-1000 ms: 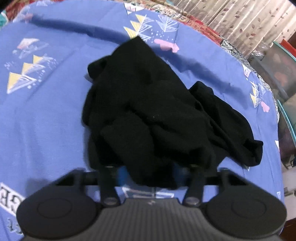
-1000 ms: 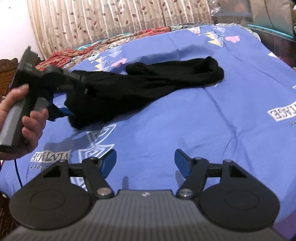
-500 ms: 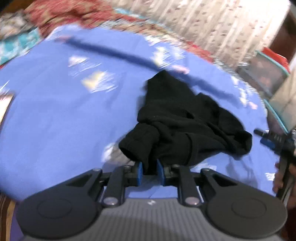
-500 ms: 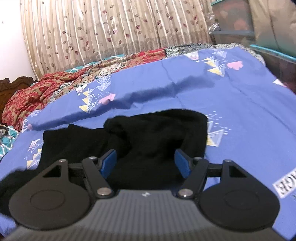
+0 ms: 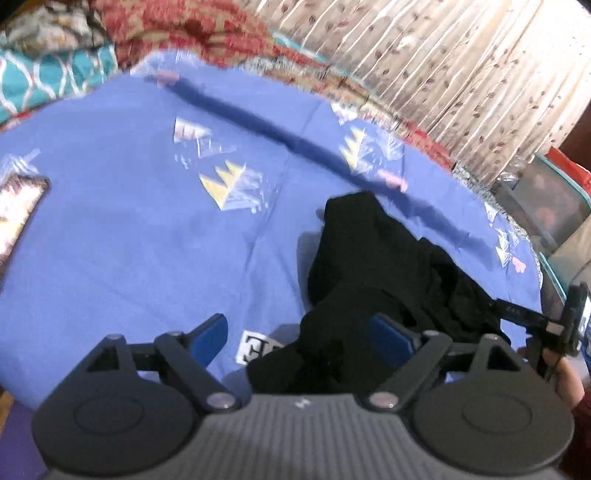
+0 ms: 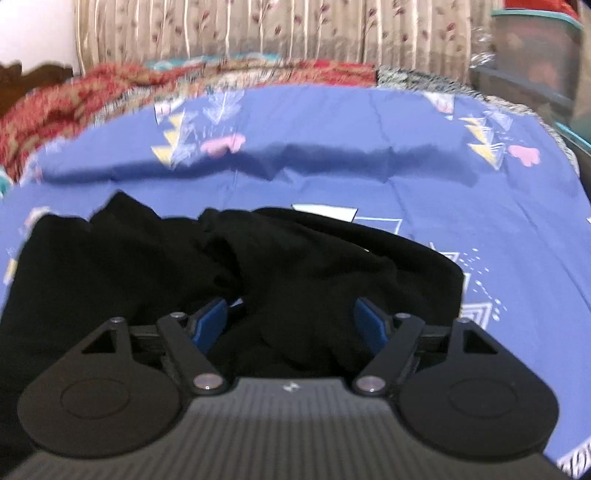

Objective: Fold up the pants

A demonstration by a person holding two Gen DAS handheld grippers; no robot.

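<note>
Black pants (image 5: pixel 369 266) lie crumpled on a blue printed bed sheet (image 5: pixel 147 240). My left gripper (image 5: pixel 301 336) stands wide, its jaws opening. One end of the pants lies loose between them, close to the right pad (image 5: pixel 391 336), and is not pinched. In the right wrist view the pants (image 6: pixel 147 266) spread across the sheet (image 6: pixel 406 177). My right gripper (image 6: pixel 290 323) hangs over them, its jaws opening, with a lump of cloth between the pads but not squeezed. A hand (image 5: pixel 567 376) holds that gripper at the left wrist view's right edge.
A red patterned blanket (image 5: pixel 177 33) and teal cloth (image 5: pixel 44 77) lie along the bed's far side under a flowered curtain (image 5: pixel 443 55). Plastic storage boxes (image 5: pixel 550 195) stand by the bed's right side. Bare sheet stretches left of the pants.
My left gripper was shut on the pants' end half a second ago; it has let go and spread wide. My right gripper has come in over the pants.
</note>
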